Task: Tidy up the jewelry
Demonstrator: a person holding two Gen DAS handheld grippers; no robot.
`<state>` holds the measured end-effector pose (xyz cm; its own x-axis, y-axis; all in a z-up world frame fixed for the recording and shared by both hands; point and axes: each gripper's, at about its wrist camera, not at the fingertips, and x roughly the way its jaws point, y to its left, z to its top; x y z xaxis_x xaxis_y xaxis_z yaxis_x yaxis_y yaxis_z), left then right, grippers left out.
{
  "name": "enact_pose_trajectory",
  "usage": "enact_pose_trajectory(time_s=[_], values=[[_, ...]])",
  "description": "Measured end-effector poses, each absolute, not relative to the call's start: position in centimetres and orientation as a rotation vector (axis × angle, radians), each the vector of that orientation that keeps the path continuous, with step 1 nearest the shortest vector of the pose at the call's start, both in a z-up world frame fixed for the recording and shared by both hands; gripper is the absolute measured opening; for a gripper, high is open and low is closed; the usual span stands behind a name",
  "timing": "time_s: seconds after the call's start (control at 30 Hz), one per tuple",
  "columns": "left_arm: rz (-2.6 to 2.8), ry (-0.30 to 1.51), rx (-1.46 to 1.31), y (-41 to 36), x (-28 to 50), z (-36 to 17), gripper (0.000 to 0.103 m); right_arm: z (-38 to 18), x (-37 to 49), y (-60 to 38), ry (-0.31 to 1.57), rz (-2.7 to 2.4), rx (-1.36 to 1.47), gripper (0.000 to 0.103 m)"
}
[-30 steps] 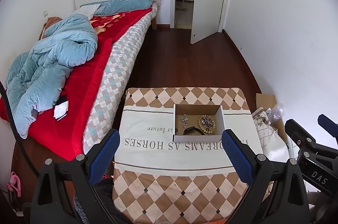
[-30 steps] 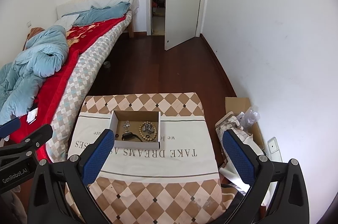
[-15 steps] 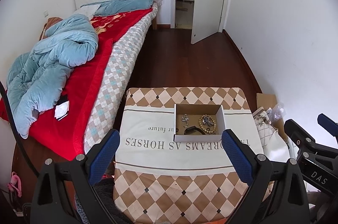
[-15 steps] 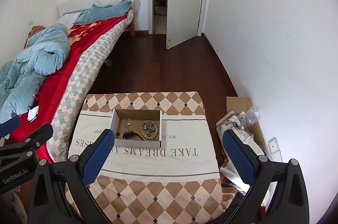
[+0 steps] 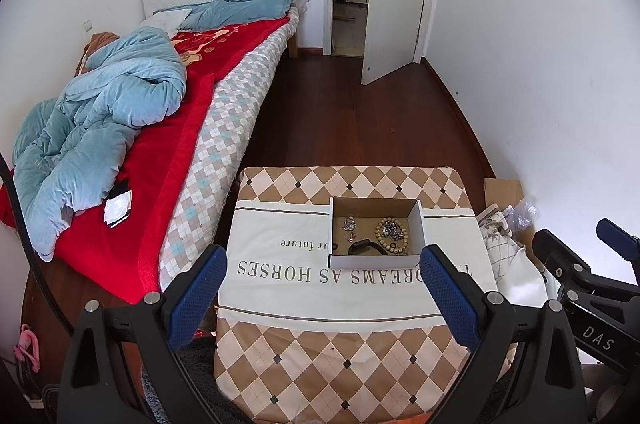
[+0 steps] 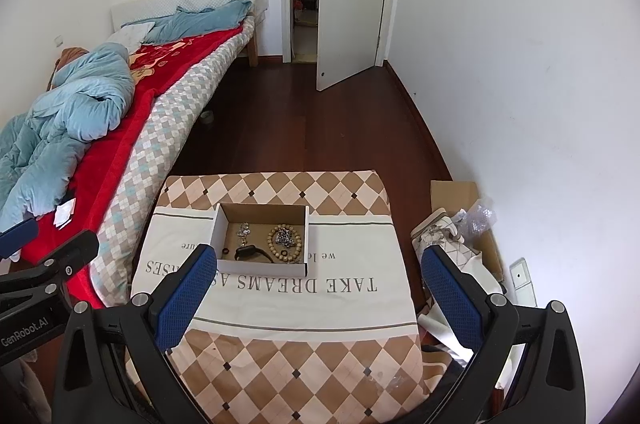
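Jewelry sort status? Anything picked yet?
Done: nothing visibly sorted. The bead bracelet, chain, black band and small pieces lie mixed in the cardboard box. In hand: nothing; left gripper and right gripper are open, short of the box. Left: everything.

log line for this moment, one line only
left gripper open, empty | right gripper open, empty | jewelry in shallow cardboard box on checked cloth-covered table, untouched
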<state>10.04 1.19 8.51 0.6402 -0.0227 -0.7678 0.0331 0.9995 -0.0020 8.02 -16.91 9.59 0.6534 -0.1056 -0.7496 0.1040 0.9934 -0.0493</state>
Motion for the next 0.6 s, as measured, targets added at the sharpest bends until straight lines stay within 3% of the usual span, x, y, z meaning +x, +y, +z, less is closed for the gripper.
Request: enact_pose_trajectory(time_s=[0.6], values=[[-0.028, 0.873, 0.016, 1.02, 9.44, 8.73, 0.098, 9.66, 7.9, -16.93, 0.847, -0.119, -0.003, 0.103]])
